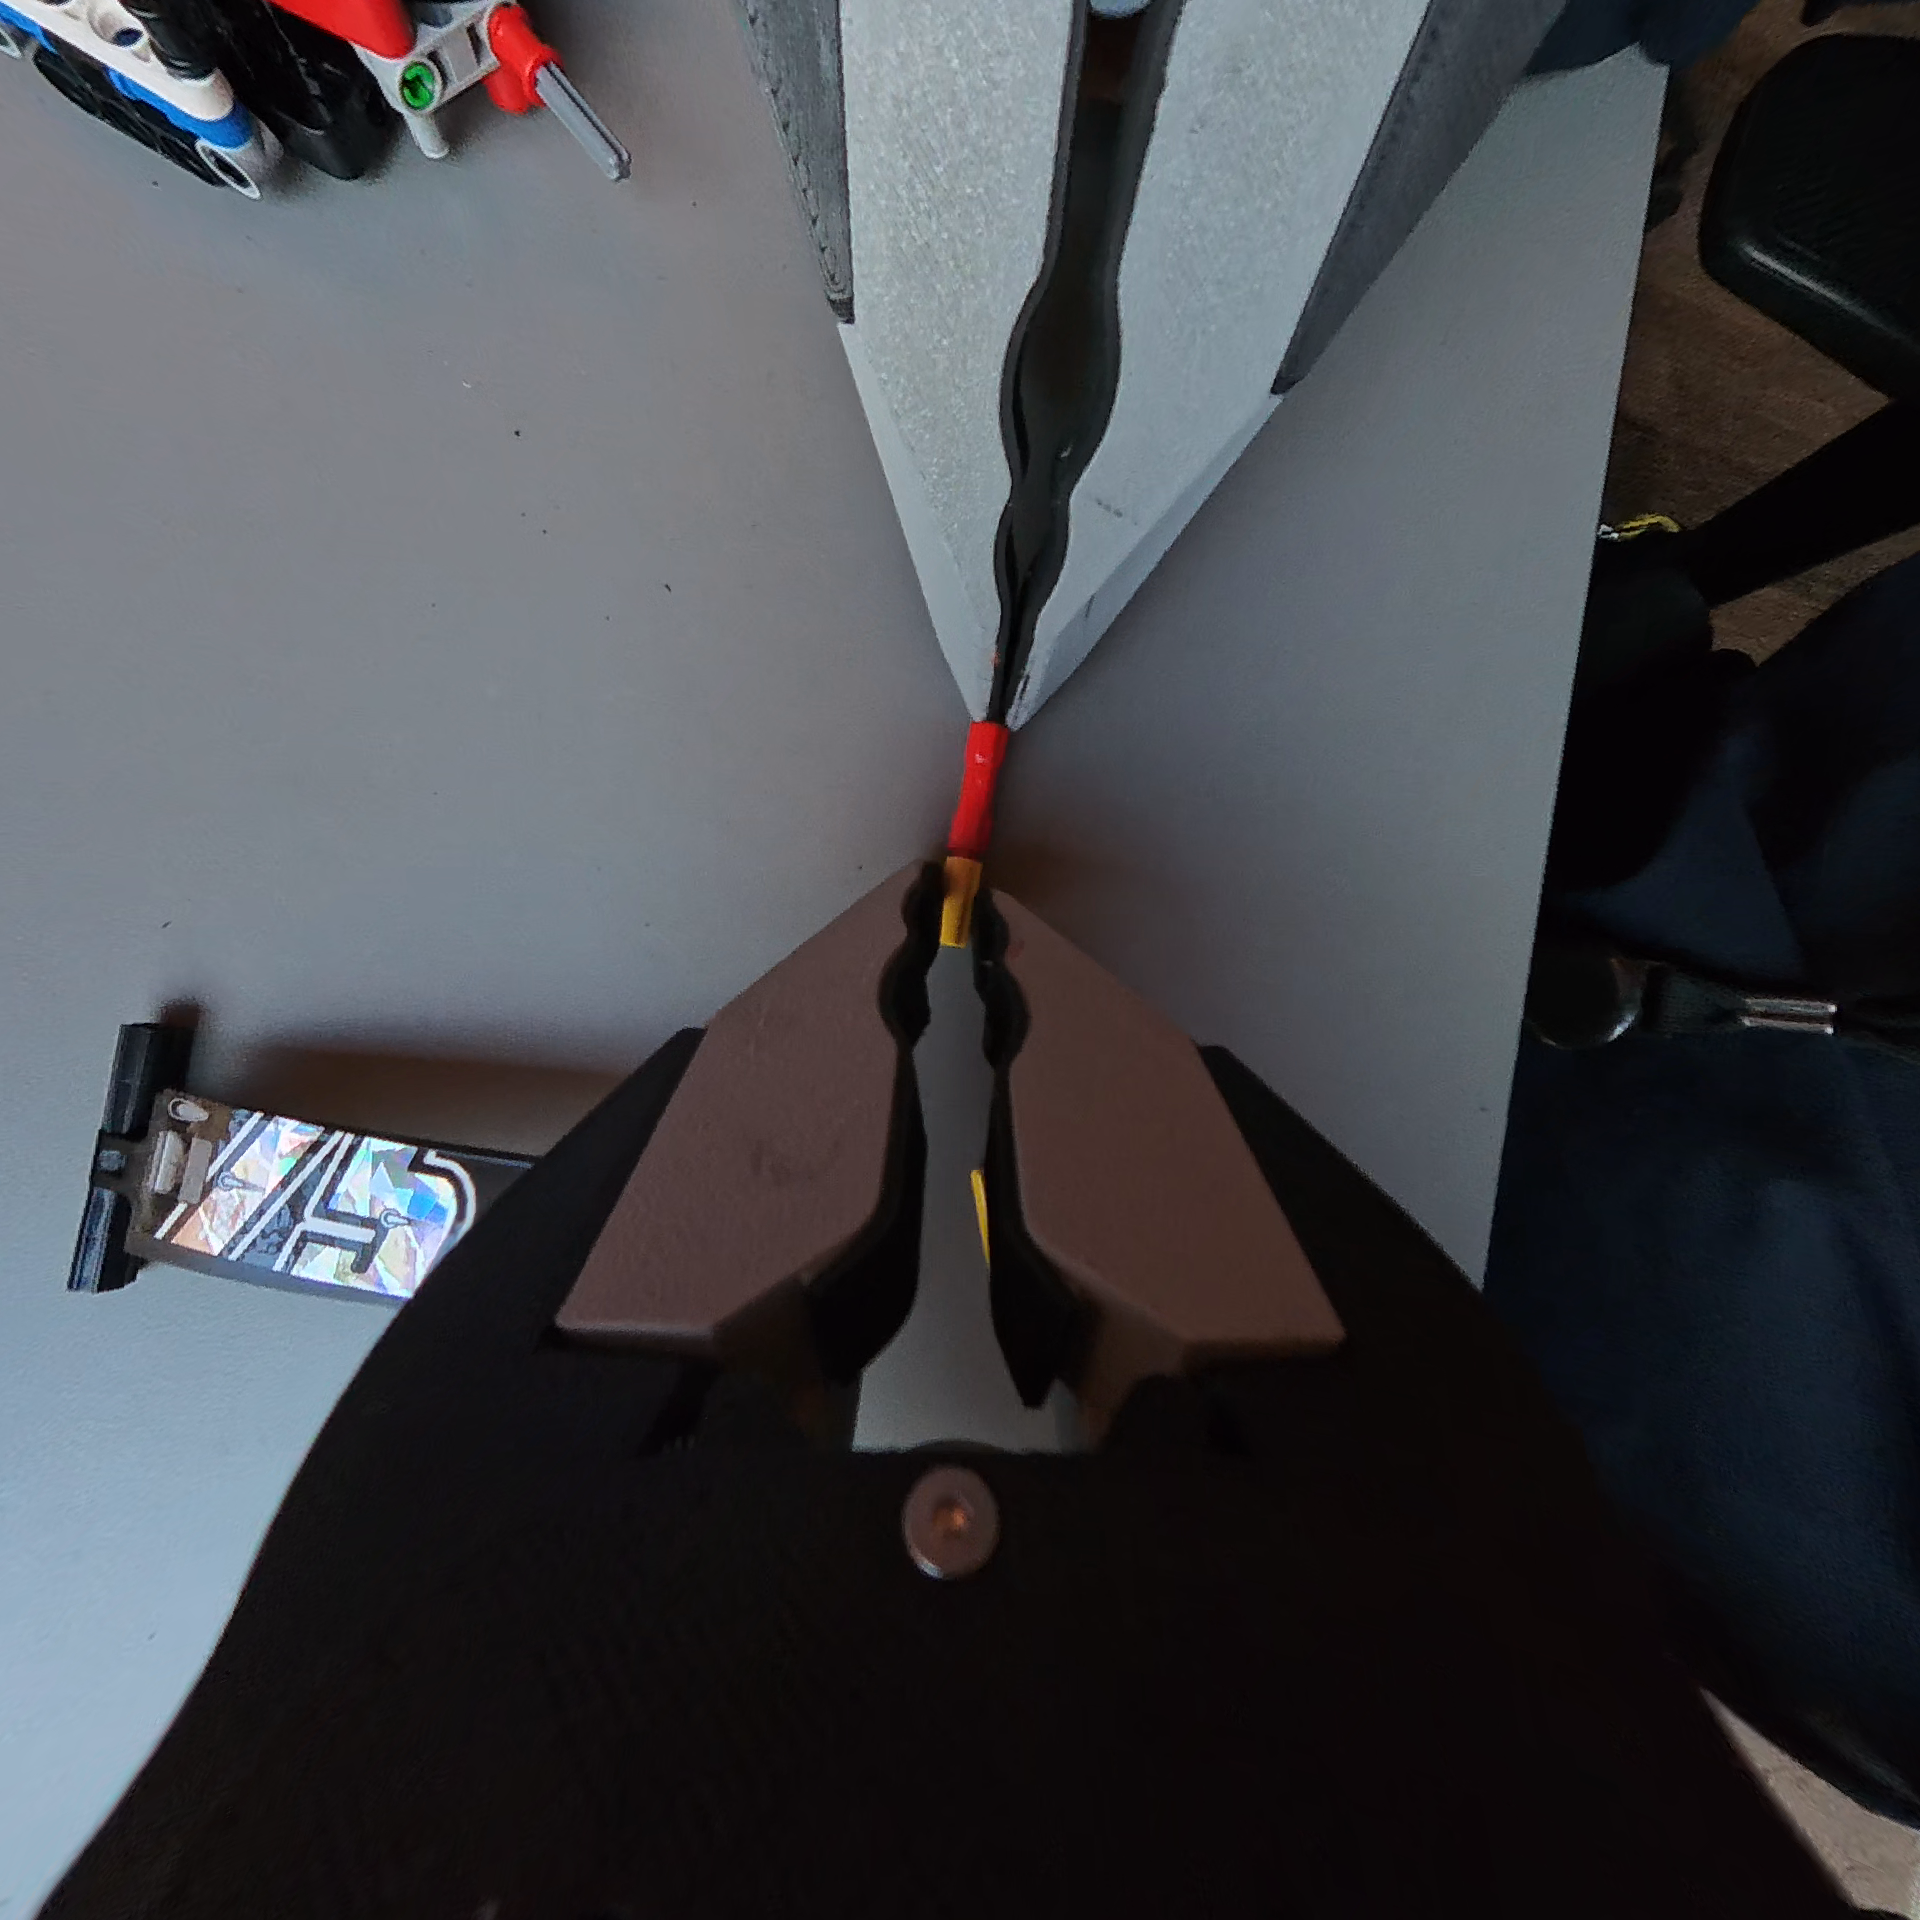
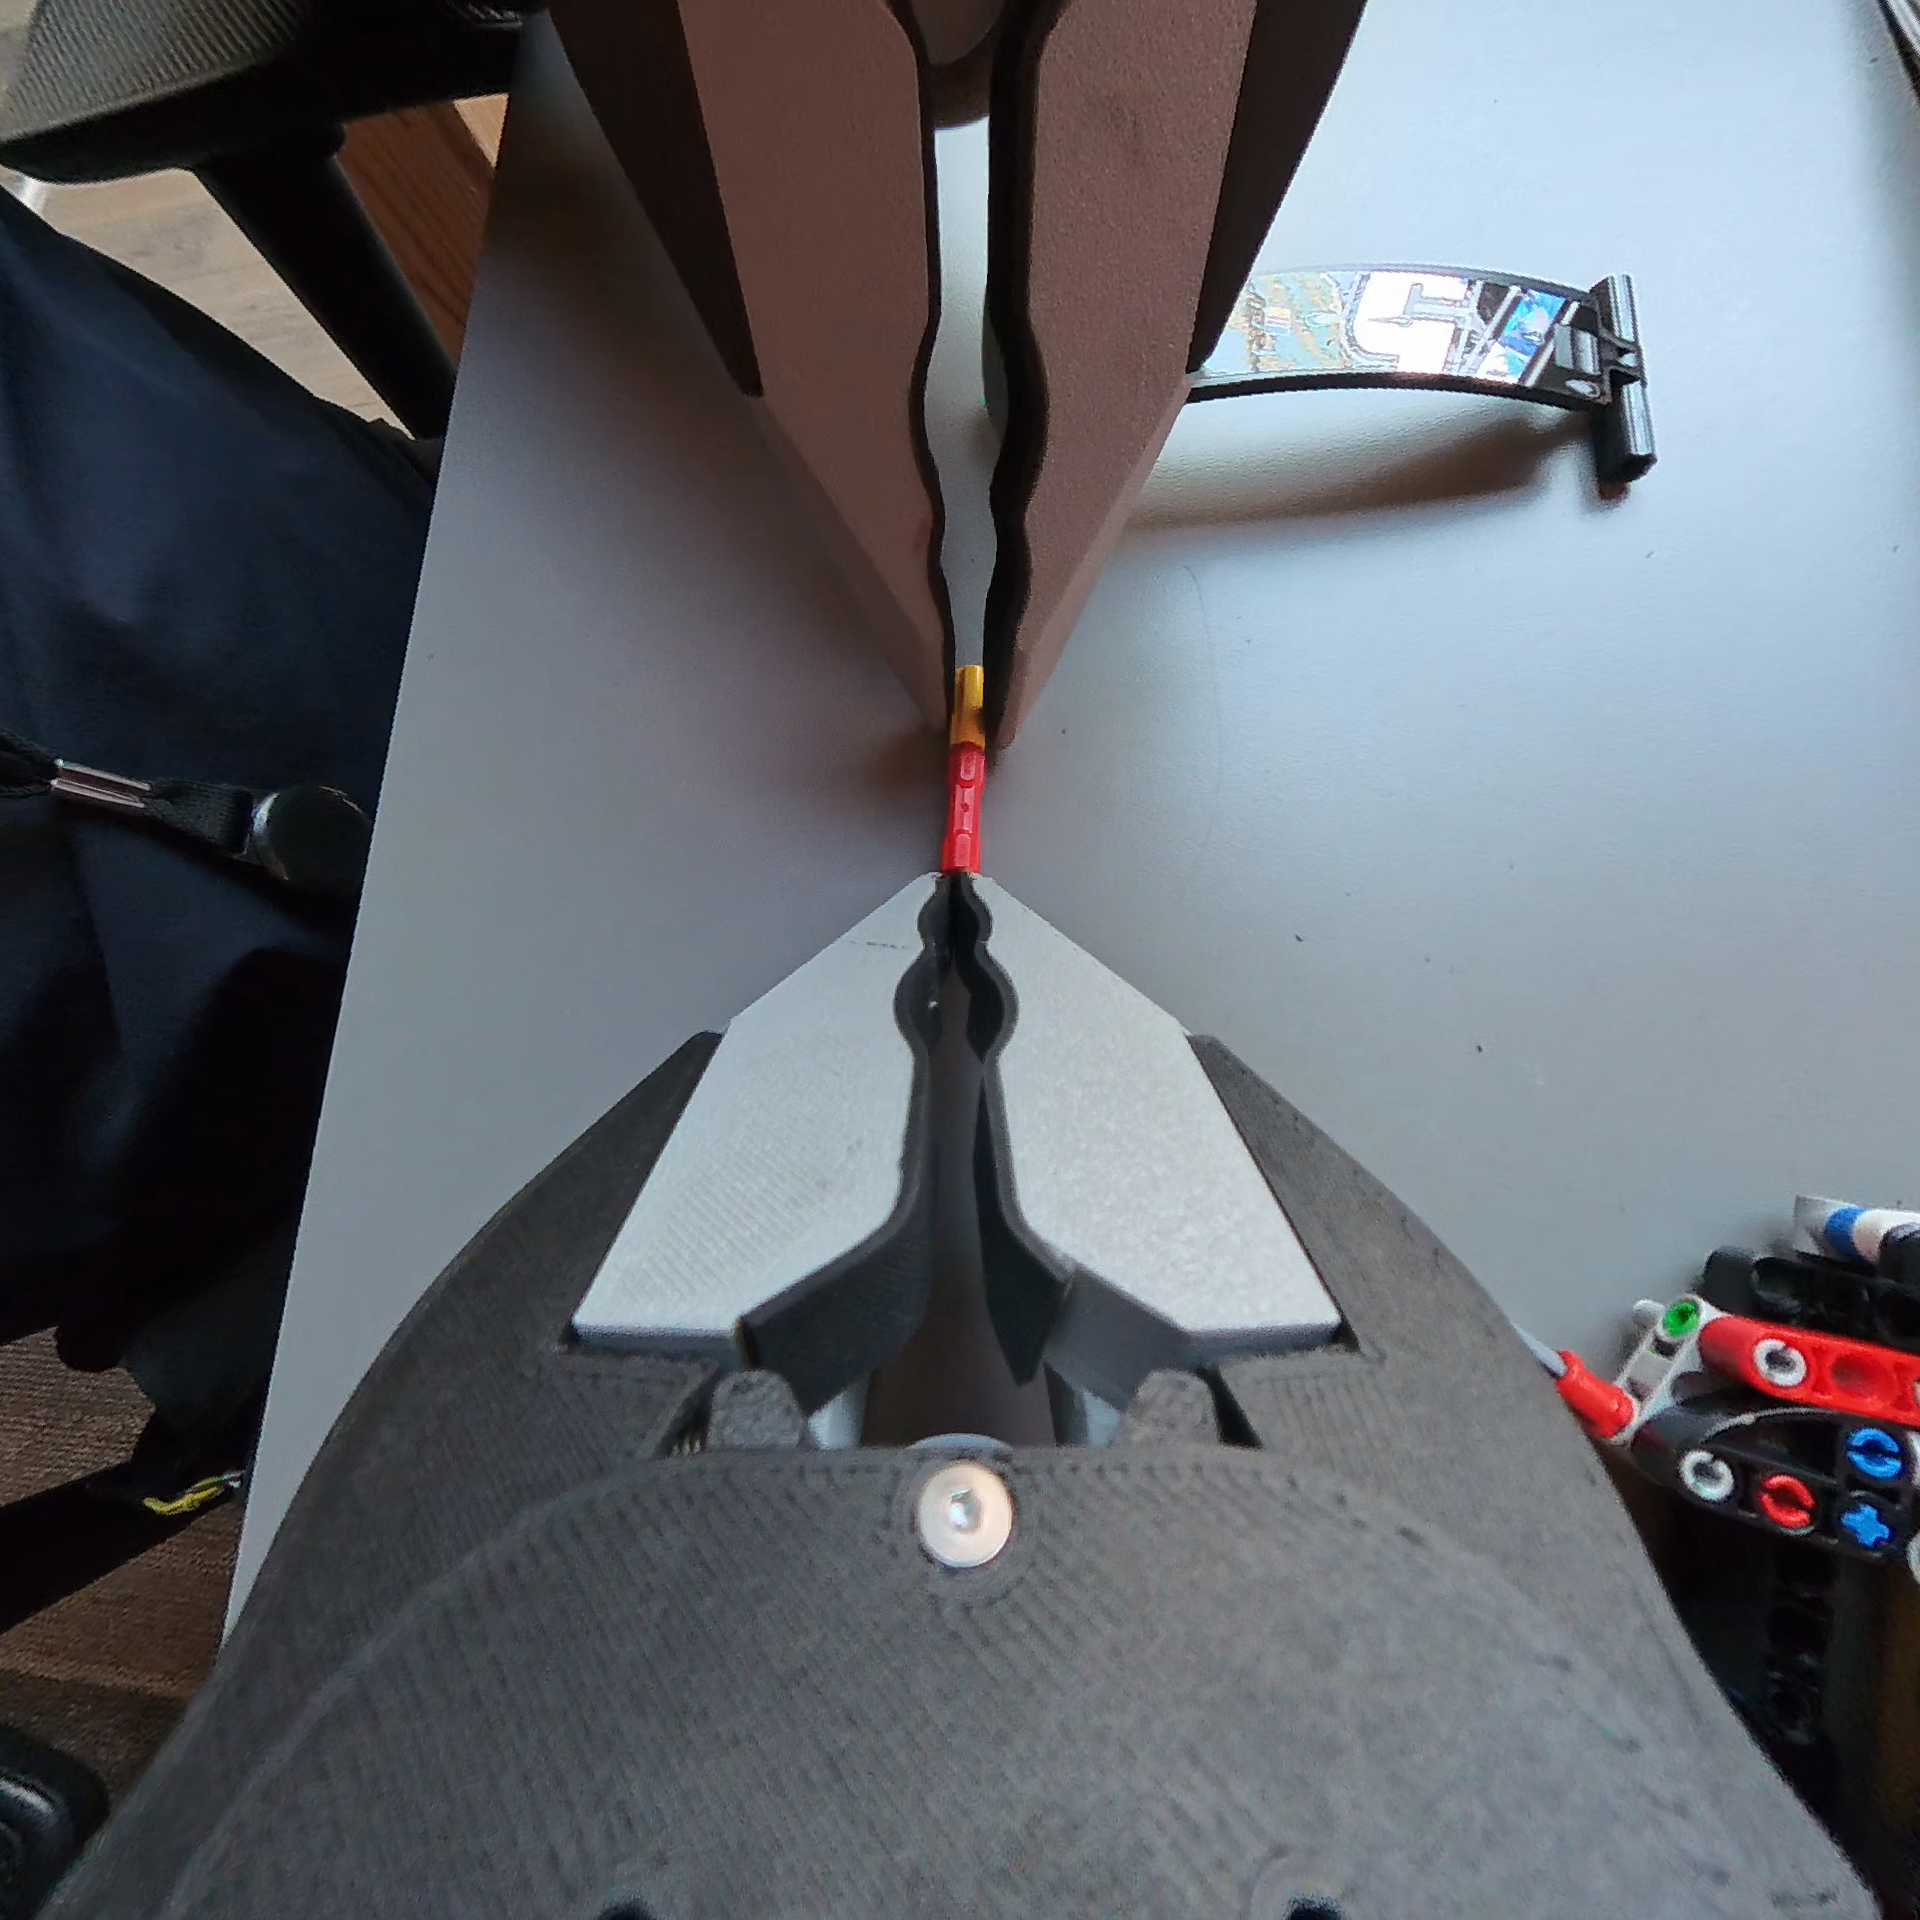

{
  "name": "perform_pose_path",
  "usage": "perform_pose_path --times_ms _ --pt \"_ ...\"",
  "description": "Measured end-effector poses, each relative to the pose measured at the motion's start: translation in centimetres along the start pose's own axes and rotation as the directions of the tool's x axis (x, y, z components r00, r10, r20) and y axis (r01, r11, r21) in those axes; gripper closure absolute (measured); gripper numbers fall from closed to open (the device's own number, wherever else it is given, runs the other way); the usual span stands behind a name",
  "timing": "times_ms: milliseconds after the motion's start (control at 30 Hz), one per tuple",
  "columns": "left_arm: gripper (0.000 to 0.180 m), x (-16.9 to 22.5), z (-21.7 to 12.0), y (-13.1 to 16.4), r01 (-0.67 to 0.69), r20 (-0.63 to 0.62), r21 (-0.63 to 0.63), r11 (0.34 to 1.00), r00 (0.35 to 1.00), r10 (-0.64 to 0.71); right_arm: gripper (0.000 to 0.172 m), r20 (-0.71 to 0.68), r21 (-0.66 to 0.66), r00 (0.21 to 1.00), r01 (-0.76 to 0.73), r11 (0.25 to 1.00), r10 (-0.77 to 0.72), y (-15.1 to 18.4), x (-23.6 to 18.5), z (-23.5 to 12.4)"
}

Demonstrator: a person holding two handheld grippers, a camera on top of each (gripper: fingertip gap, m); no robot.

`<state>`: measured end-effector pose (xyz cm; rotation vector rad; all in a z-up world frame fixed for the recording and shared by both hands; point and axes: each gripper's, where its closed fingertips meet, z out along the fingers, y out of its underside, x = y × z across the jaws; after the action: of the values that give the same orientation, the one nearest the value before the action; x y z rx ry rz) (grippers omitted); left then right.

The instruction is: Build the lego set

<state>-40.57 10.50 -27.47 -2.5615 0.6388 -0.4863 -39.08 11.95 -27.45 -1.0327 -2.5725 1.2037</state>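
A slim red plastic rod (image 2: 962,810) is clamped at one end by the right gripper (image 2: 954,883), its grey jaws closed on it. At the other end, a small yellow bush (image 1: 958,902) is pinched between the wavy black pads of the brown left gripper (image 1: 956,883). Both pieces are held just above the smooth grey worktop (image 1: 416,623). A holographic curved panel (image 1: 312,1195) and a toy-brick assembly (image 1: 260,83) are seen lying well apart.

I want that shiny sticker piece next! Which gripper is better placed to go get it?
Probably the left gripper: the shiny curved panel lies right beside it on the table. The right gripper is farther off. But both are busy now, left pinching the yellow piece, right the red pin.
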Motion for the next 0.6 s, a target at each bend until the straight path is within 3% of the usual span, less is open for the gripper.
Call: perform_pose_path --times_ms 433,600 --pt "0.177 0.0 0.2 -0.6 0.061 -0.034 0.091 0.994 0.998 -0.058 0.172 0.070 0.009 0.994 -0.082 0.997 0.081 -0.2 0.0 0.1" --pt "0.158 0.9 -0.8 -0.4 -0.007 -0.049 0.052 0.999 0.999 0.009 0.172 0.033 0.016 0.999 -0.017 1.000 0.016 -0.2 -0.2 0.2"
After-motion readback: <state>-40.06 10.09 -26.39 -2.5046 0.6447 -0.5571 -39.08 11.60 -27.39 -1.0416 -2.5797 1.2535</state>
